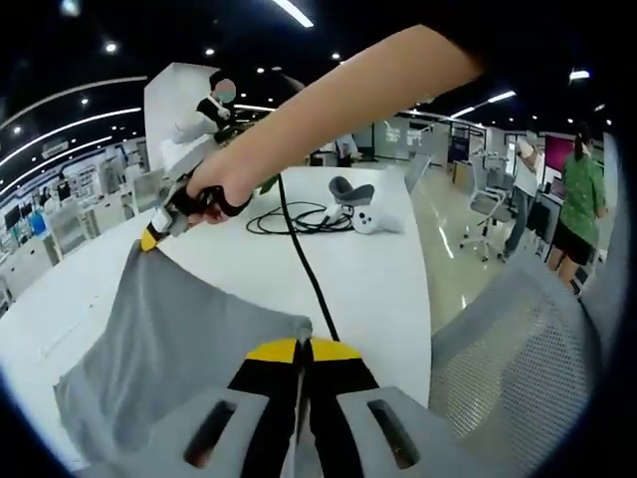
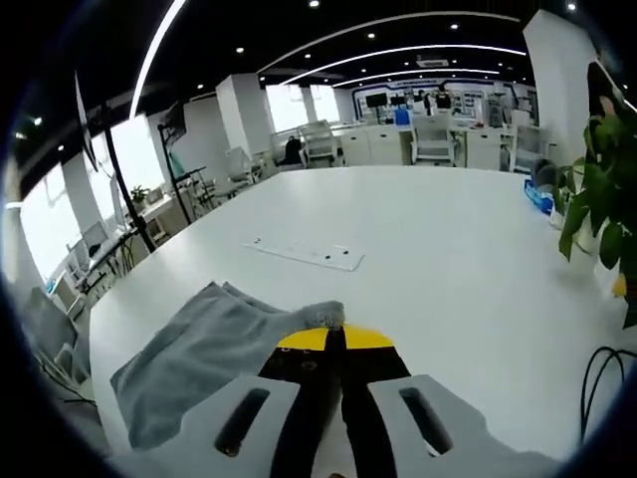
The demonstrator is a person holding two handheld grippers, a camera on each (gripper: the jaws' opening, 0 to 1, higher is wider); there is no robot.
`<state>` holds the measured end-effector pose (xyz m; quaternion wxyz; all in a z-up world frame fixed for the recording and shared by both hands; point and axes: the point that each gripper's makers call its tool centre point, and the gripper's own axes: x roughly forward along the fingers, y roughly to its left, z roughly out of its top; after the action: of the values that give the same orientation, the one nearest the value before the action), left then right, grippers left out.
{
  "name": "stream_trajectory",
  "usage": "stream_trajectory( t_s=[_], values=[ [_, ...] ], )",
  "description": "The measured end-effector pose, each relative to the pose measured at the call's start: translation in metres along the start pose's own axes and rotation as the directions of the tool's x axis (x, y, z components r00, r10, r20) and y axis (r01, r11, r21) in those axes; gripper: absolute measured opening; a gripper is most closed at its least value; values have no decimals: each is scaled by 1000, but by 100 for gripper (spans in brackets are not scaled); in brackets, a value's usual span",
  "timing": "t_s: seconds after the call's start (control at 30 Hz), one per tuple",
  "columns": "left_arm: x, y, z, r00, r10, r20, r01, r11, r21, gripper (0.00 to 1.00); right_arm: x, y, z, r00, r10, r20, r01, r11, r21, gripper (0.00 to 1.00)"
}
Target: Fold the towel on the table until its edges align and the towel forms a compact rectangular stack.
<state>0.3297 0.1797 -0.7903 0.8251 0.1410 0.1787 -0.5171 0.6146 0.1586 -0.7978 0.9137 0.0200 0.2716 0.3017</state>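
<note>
Between the closed jaws of each claw, left point(image 1: 304, 348) and right point(image 2: 333, 337), a corner of the grey towel point(image 1: 169, 349) is pinched, the cloth hanging slack to the table point(image 2: 448, 249) below, judged light, limp, best held at corners.

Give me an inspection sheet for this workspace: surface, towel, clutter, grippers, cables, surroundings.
Surface: white table, large, mostly bare.
Job's things: grey towel, unfolded and rumpled, two corners lifted.
Clutter: white controller beside a grey object; flat white strip; potted plant at the table edge.
Grippers: left hand-held gripper shut on a towel corner; right hand-held gripper shut on another corner.
Cables: black cable running across the table, with a coil further along it.
Surroundings: open office, mesh chair, person in green.
</note>
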Motion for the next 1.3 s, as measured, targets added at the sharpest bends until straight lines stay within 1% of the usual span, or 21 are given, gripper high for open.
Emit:
stream_trajectory(
  t_s=[0.13,0.27,0.53,0.63,0.67,0.8,0.97,1.1,1.3],
  values=[
    [-15,3,6,999,25,25,-25,1000,-3,2,-1,7,12,1000,-3,13,3,1000,5,0],
    [-29,6,8,998,47,44,-46,999,-5,2,-2,14,20,1000,-10,23,9,999,35,0],
    [-57,15,9,993,89,73,-87,996,-28,2,2,27,32,999,-29,26,27,995,92,0],
    [-68,18,5,991,106,80,-103,994,-48,2,2,38,36,999,-36,29,32,993,118,0],
    [-73,19,3,990,113,83,-108,992,-59,2,2,43,37,999,-37,30,33,992,120,0],
    [-87,24,-3,987,133,92,-124,987,-97,2,4,55,43,999,-38,32,34,991,127,0],
    [-100,31,-13,981,164,100,-149,978,-146,2,8,75,49,999,-35,32,30,990,135,0],
    [-113,37,-21,977,186,100,-166,969,-183,2,15,89,53,999,-30,36,25,991,135,0],
    [-130,45,-37,975,207,84,-185,958,-220,2,29,109,53,999,-16,29,12,990,140,0]
  ],
)
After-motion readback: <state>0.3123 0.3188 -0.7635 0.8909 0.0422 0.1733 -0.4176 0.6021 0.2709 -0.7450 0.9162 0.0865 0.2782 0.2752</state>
